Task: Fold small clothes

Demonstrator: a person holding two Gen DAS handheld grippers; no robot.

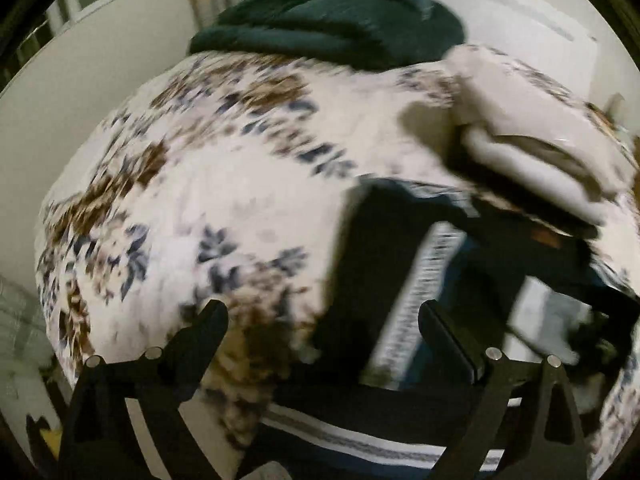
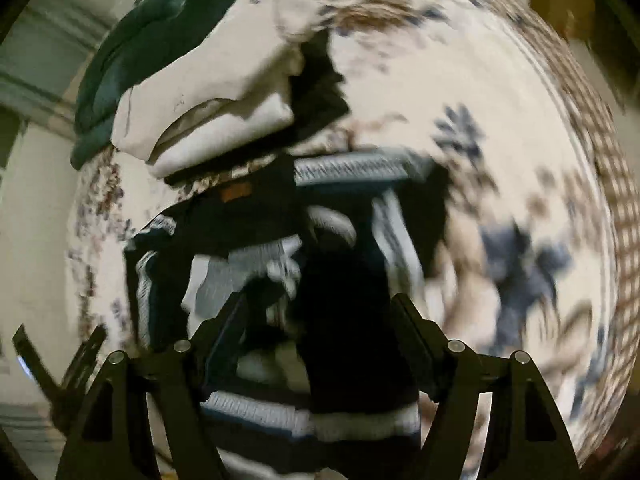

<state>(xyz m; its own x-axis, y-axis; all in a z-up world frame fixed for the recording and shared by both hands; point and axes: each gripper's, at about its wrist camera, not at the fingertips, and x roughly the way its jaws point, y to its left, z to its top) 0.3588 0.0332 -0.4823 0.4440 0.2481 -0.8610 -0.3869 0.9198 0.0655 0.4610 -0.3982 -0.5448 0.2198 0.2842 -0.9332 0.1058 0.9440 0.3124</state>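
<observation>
Black fingers of both grippers spread wide, nothing held: left gripper point(image 1: 322, 320), right gripper point(image 2: 316, 312). Both hang over dark striped garment point(image 2: 344, 288) lying rumpled, near on floral bedsheet point(image 1: 224, 184). Likely light, limp, sags when lifted; pinch striped hem or corners. Folded beige stack point(image 2: 216, 92) and green cloth point(image 1: 332, 16) farther back.
</observation>
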